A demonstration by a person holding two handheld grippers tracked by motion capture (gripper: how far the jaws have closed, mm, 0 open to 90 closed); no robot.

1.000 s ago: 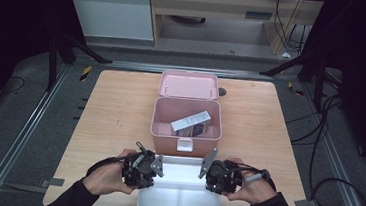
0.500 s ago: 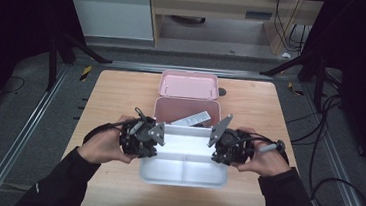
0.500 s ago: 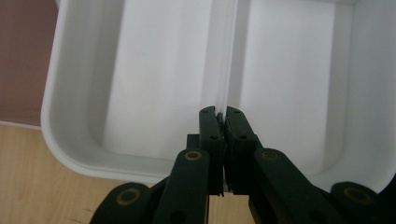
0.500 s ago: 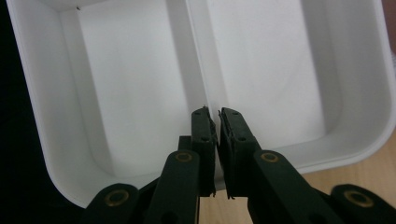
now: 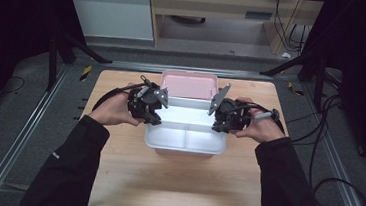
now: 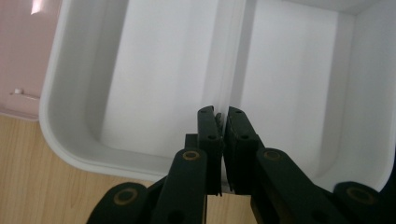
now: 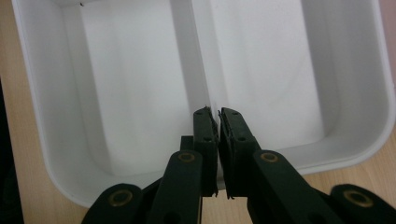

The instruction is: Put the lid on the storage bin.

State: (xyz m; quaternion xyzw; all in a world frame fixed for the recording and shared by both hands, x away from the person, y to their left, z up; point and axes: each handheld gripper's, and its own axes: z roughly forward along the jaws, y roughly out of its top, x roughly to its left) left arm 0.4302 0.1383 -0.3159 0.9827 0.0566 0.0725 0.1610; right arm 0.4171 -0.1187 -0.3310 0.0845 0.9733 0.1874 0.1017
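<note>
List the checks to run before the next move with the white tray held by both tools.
1. Left tool shut on white tray rim: ok.
2. Right tool shut on the opposite rim: ok.
3. Tray held about level: ok.
4. Both tray compartments empty: ok.
5. Pink lid open behind the tray: ok.
6. Space right under the tray free: cannot tell, the tray hides it.

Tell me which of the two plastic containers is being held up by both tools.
The white two-compartment plastic tray, gripped at each end; the pink plastic box stays behind it on the table.
</note>
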